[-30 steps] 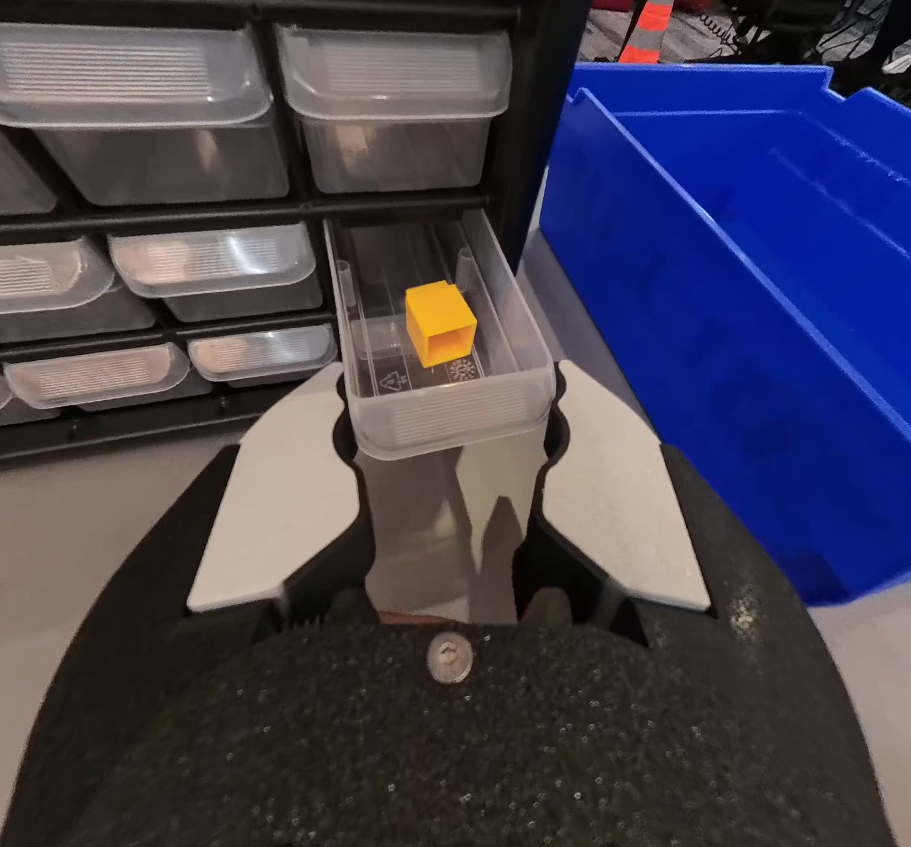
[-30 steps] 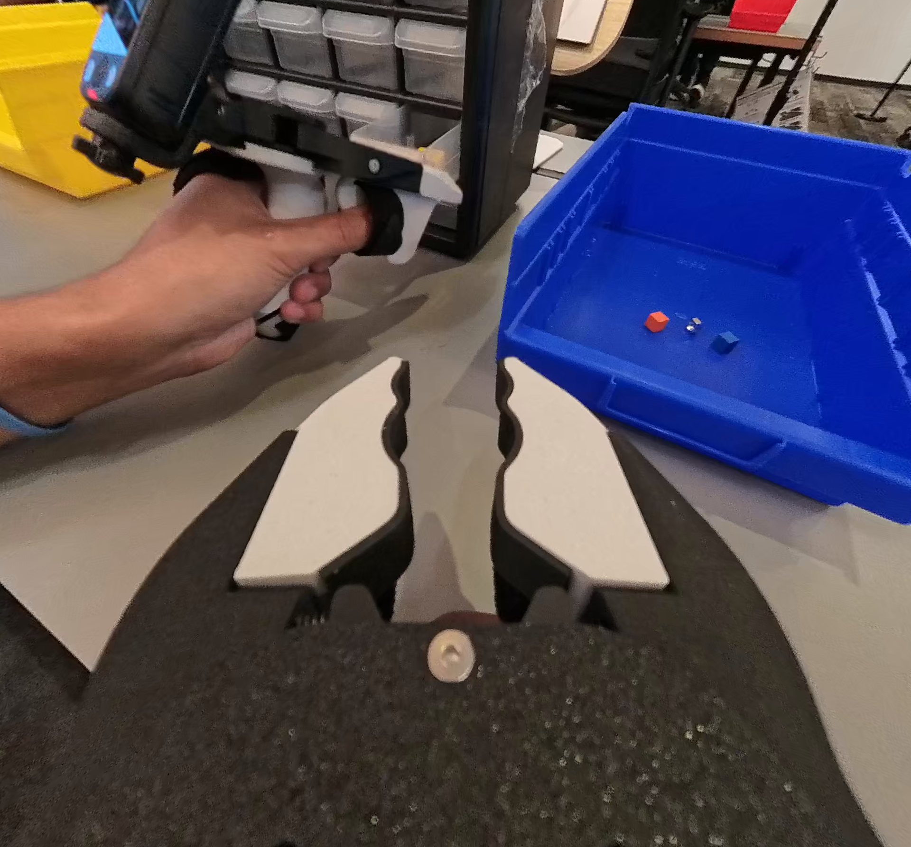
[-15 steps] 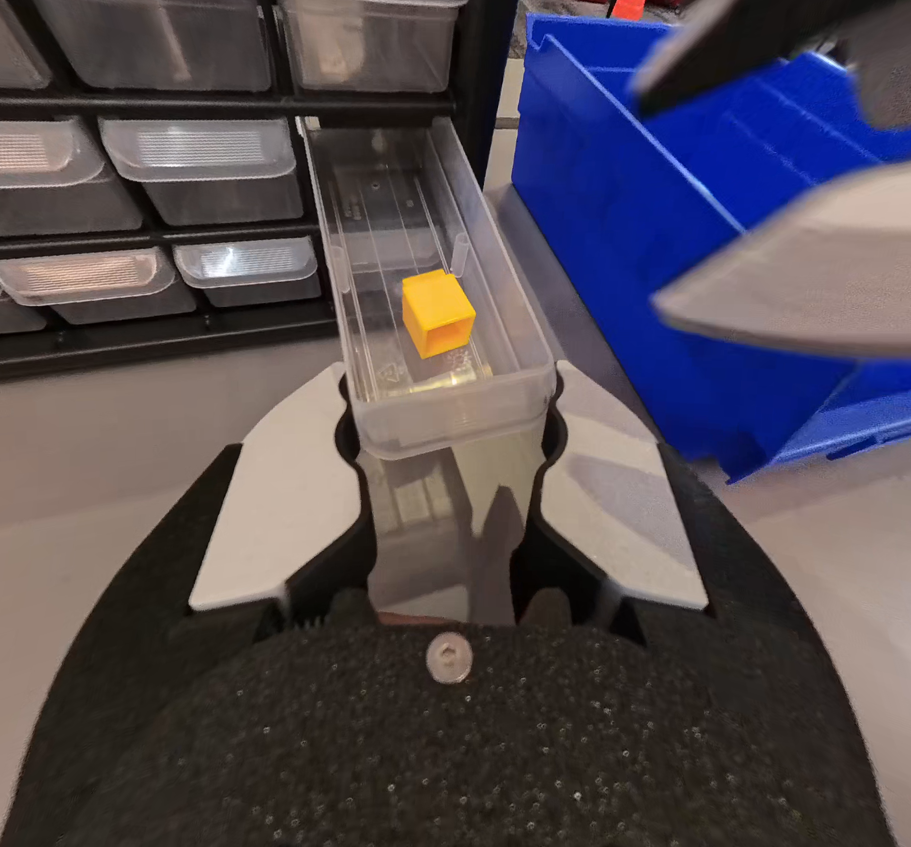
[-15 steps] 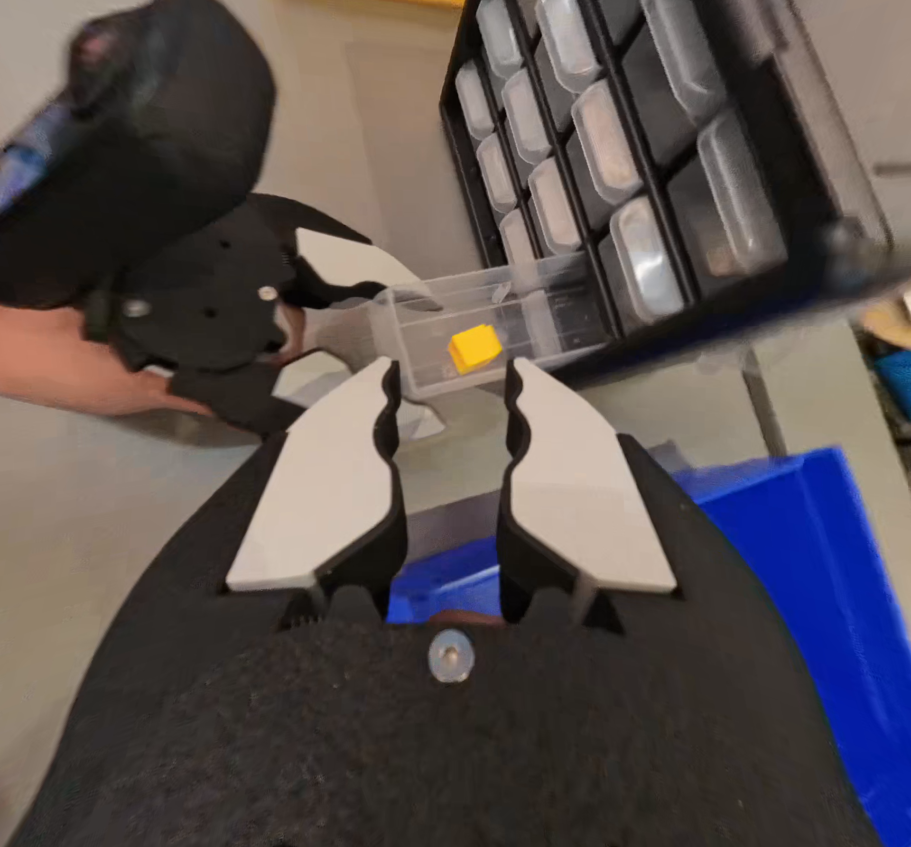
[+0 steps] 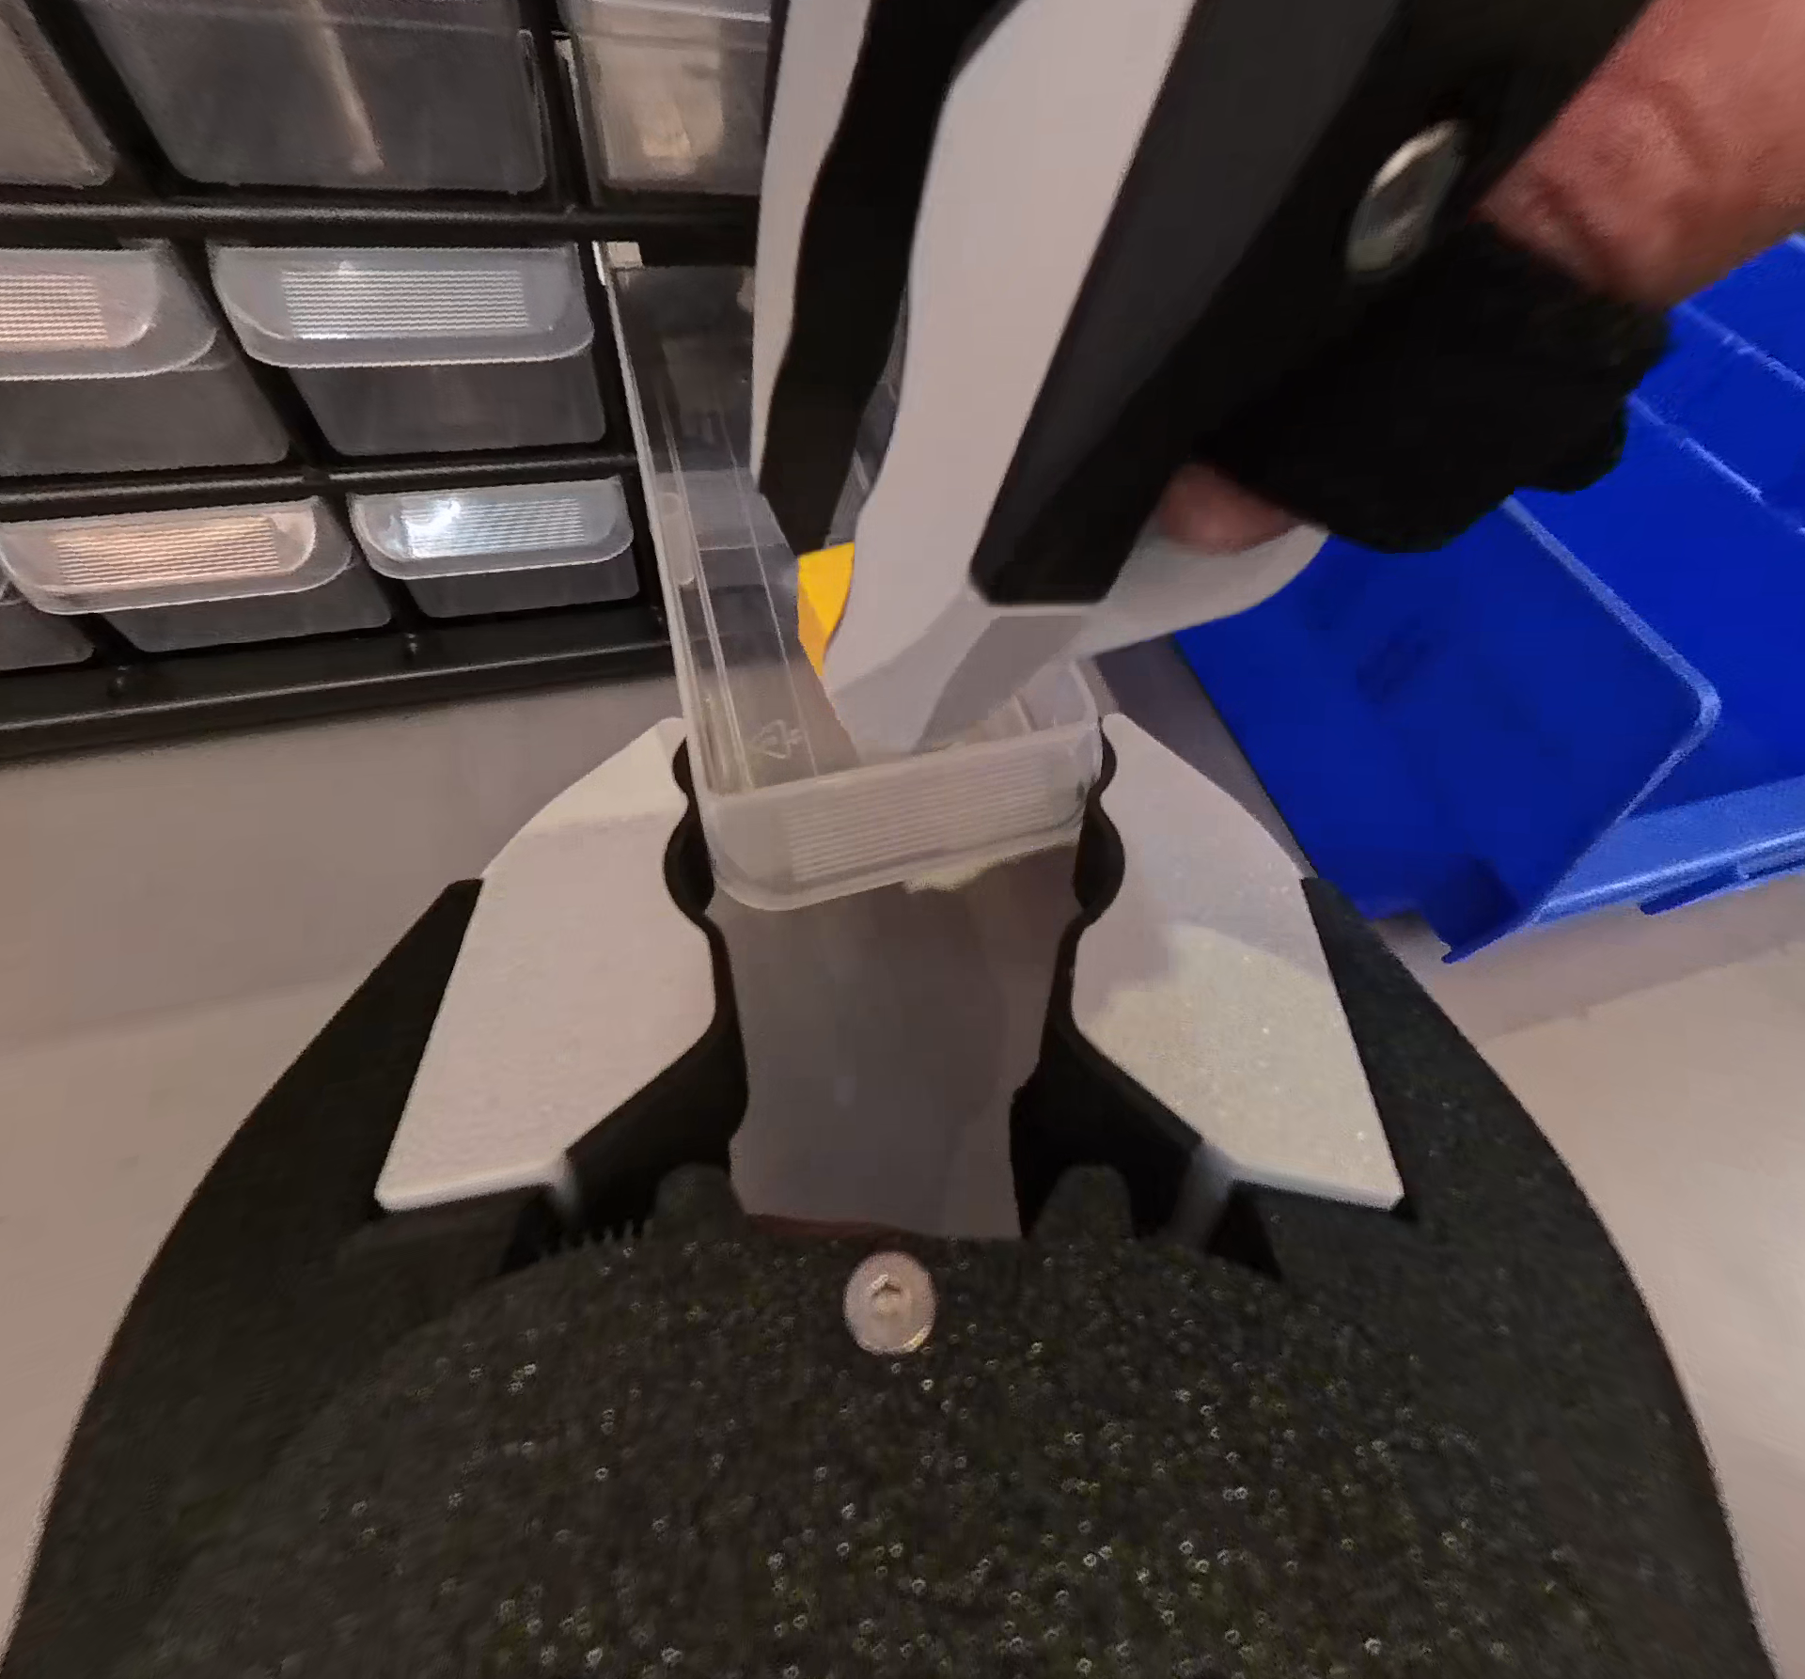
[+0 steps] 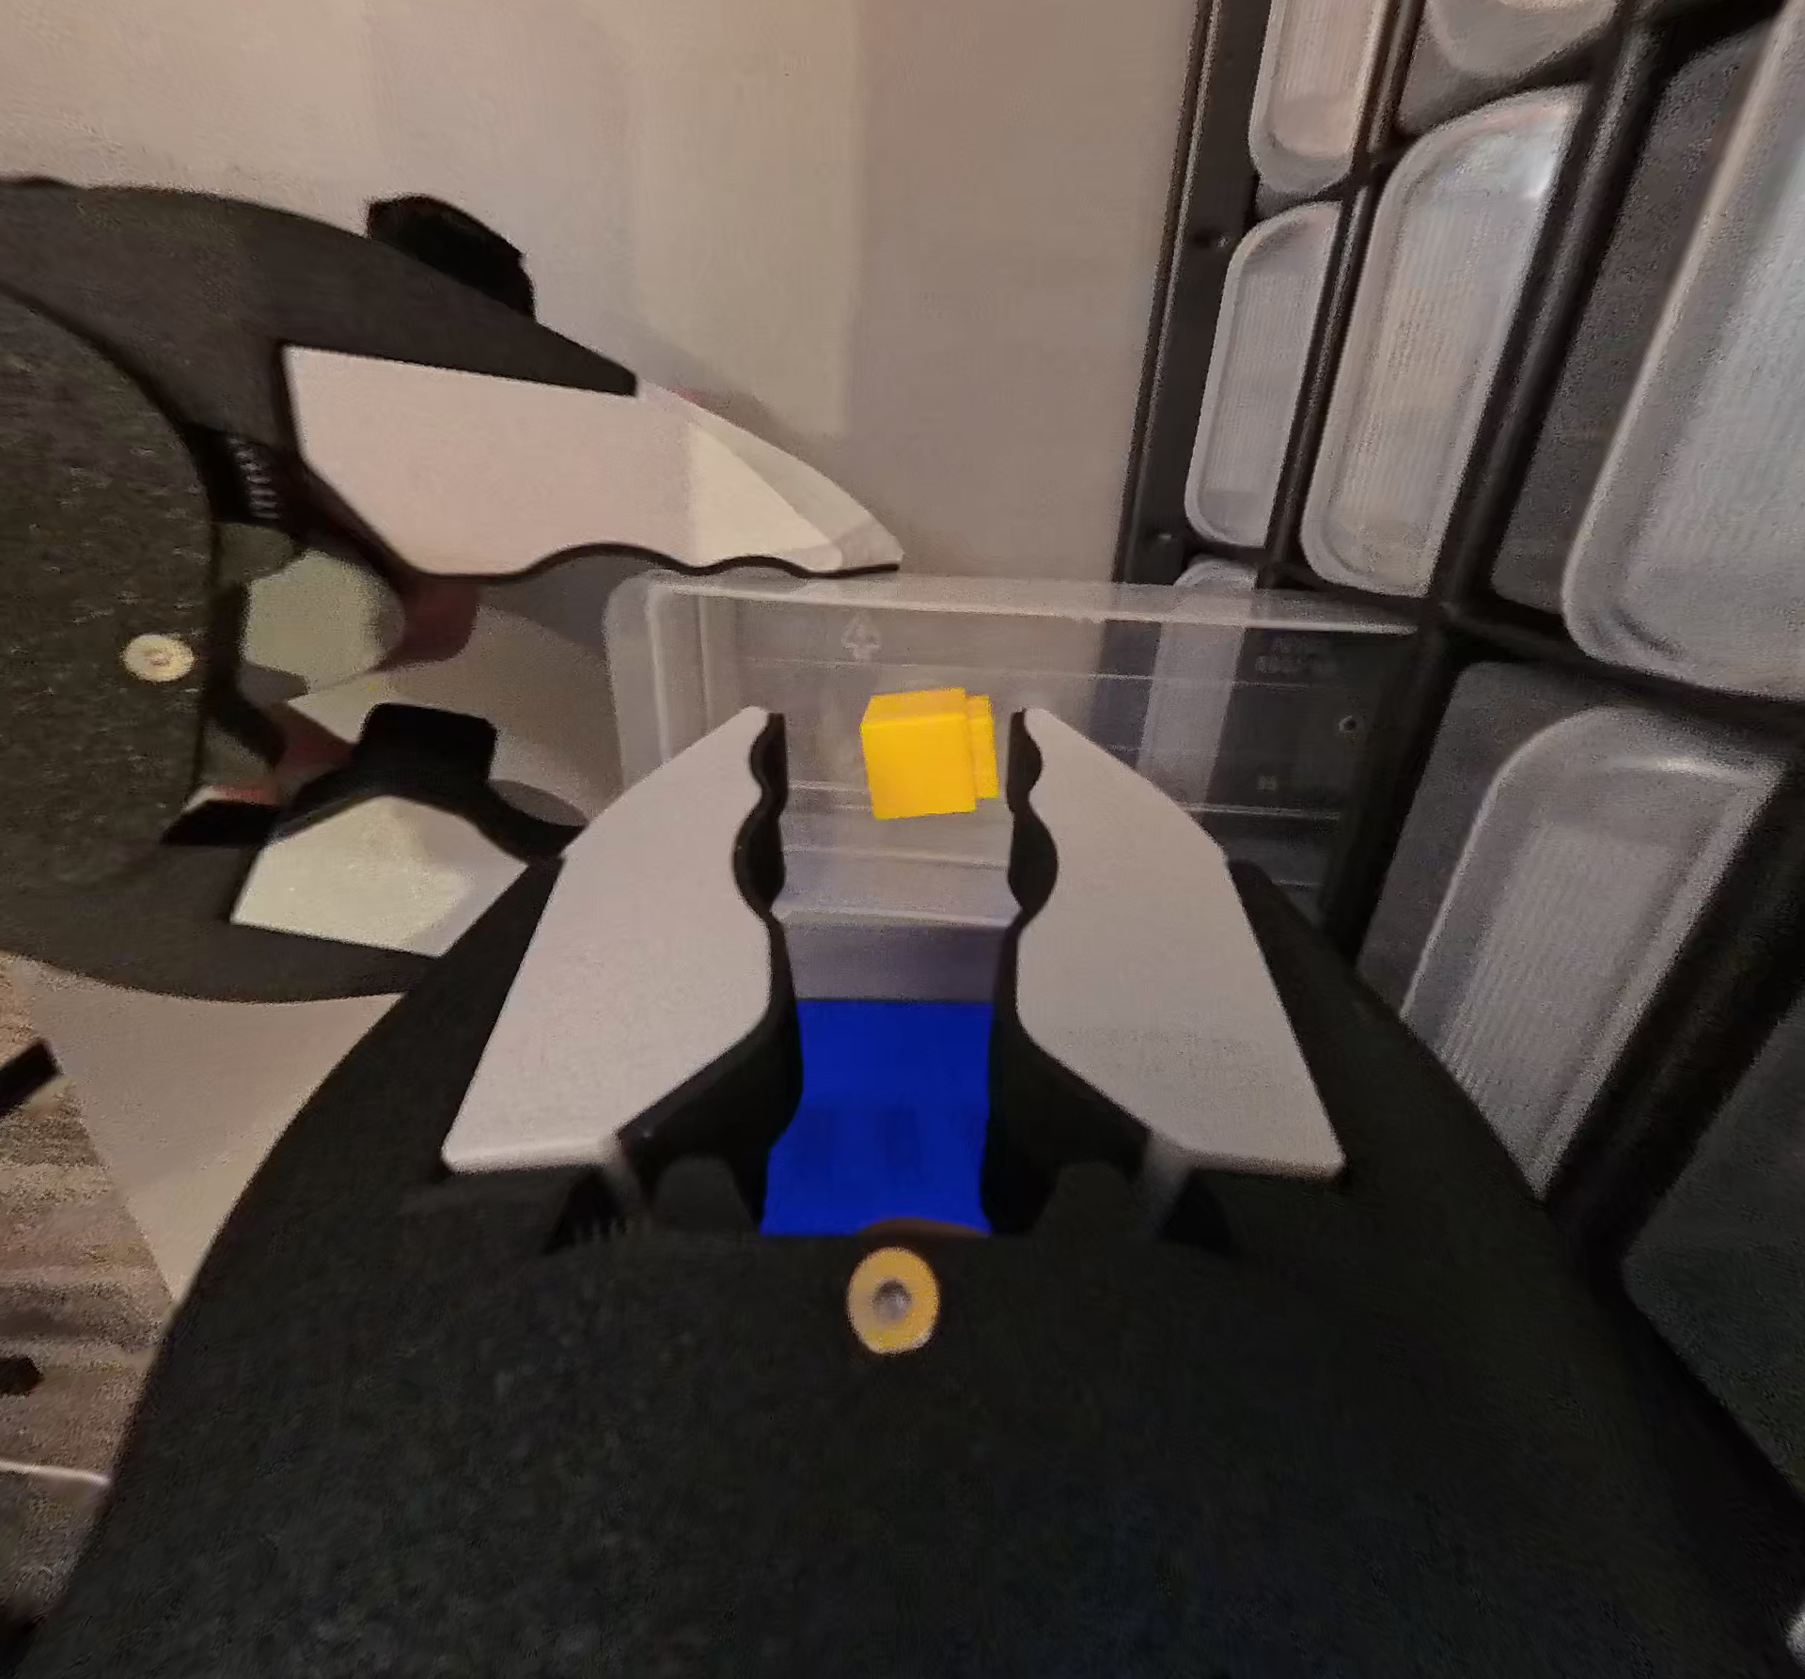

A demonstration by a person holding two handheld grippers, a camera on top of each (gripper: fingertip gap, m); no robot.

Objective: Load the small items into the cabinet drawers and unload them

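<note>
clear drawer [image 5: 884,812]: clamped by left hand-held gripper [image 5: 891,787], steadied for unloading. right hand-held gripper [image 6: 894,753]: open, straddling yellow cube [image 6: 923,753].

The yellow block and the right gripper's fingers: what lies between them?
In the right wrist view, nothing: the yellow block sits in the clear drawer between the open right gripper fingers, untouched.

yellow block [image 5: 822,599]: from my left wrist view, mostly hidden behind the right tool [image 5: 879,655]; only a sliver shows.
blue bin [image 6: 879,1114]: I see just a patch between my right tool's fingers.
cabinet [image 6: 1465,460]: blurred, cut off at the right edge.
</note>
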